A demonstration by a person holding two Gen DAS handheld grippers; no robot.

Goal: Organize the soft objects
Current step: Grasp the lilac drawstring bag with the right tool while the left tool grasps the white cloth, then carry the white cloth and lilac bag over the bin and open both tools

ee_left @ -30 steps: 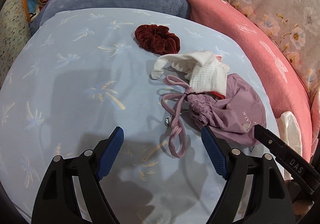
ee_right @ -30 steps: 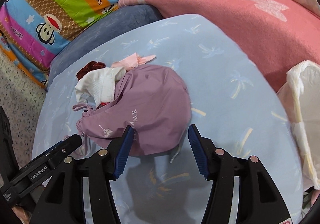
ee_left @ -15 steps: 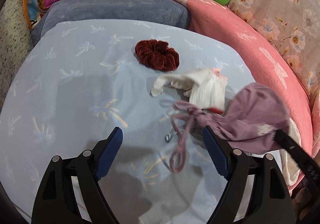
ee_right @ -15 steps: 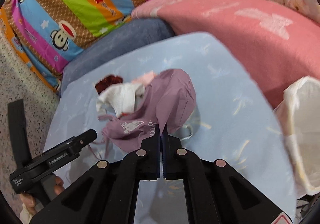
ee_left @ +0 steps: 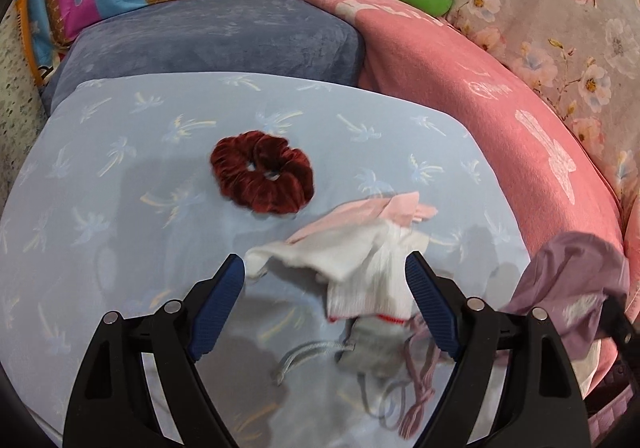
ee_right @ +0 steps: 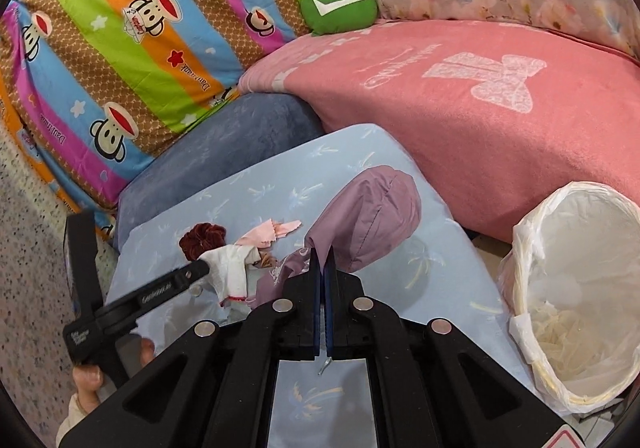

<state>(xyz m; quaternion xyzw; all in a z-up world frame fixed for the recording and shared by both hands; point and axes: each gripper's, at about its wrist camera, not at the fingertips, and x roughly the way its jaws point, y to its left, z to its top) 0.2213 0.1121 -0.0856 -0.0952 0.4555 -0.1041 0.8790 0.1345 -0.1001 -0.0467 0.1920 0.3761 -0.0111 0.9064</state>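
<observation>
My right gripper (ee_right: 321, 260) is shut on the purple drawstring bag (ee_right: 370, 215) and holds it lifted off the light blue sheet (ee_right: 320, 392). The same bag (ee_left: 576, 288) hangs at the right edge of the left wrist view, its cords (ee_left: 420, 388) trailing down. My left gripper (ee_left: 325, 280) is open, its blue pads either side of a white sock (ee_left: 360, 264) without touching it. A pink cloth (ee_left: 400, 207) lies just behind the sock. A dark red velvet scrunchie (ee_left: 262, 177) rests farther back. A grey pouch (ee_left: 376, 348) with a cord lies under the sock.
A white-lined basket (ee_right: 576, 288) stands at the right, off the sheet. A pink blanket (ee_right: 480, 107) borders the sheet at right, a blue-grey cushion (ee_left: 208, 35) at the back, with a striped cartoon pillow (ee_right: 100, 59) and a green plush (ee_right: 340, 7) behind.
The right gripper shut on the purple bag and raised it off the sheet, uncovering the grey pouch. The left gripper moved forward over the white sock, still open.
</observation>
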